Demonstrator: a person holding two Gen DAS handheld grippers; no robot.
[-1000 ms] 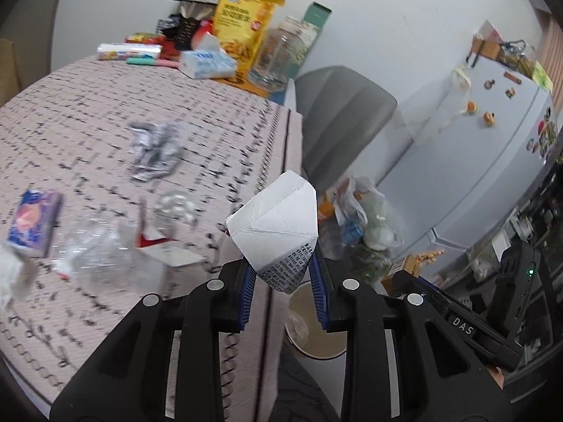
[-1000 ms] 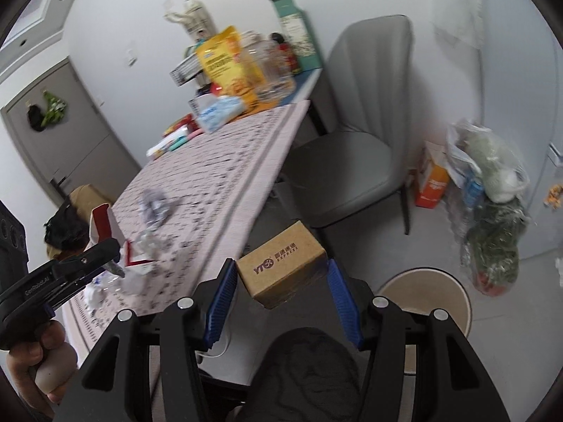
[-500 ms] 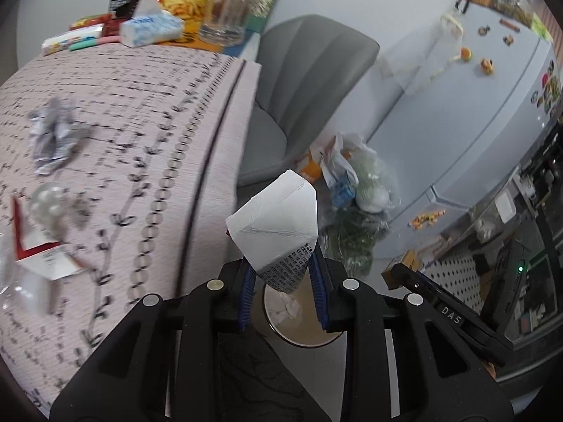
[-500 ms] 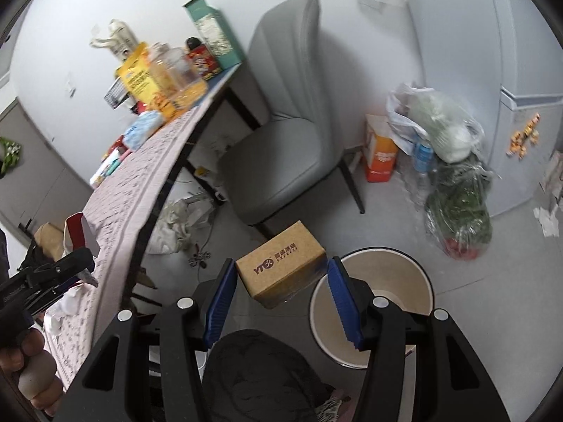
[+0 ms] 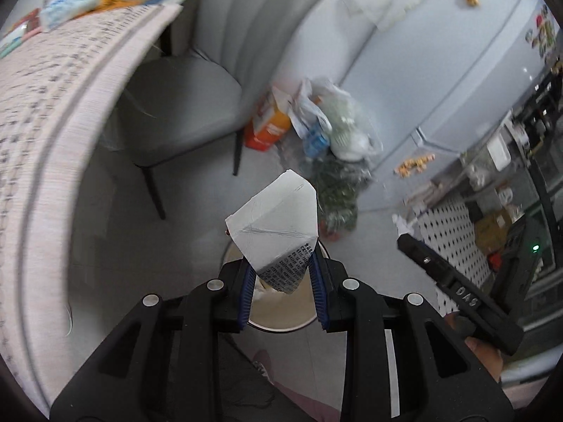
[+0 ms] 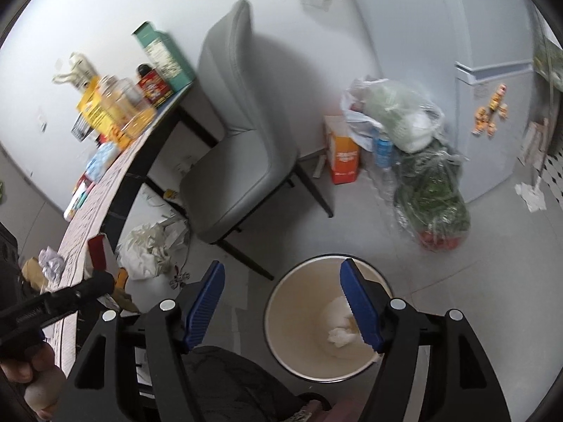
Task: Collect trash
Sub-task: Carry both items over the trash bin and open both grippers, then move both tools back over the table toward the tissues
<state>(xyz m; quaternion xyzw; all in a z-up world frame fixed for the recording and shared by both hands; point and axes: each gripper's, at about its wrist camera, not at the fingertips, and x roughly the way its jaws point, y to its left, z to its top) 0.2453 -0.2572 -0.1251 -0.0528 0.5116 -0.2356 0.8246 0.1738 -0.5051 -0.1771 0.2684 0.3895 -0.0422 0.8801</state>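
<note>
While over the bin (image 5: 278,320), left gripper (image 5: 281,281) clamped on the printed lower end of a folded white carton (image 5: 272,225): light, thin, easily crushed, best pinched on flat faces. Right gripper (image 6: 281,304) just opened wide, nothing between its jaws, above the same bin.

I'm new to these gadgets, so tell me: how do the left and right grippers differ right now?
The left gripper is shut on a white folded carton; the right gripper is open and empty, its jaws having just been opening. The left jaws stand narrow, the right jaws wide. Both have blue pads and point down toward the round bin.
</note>
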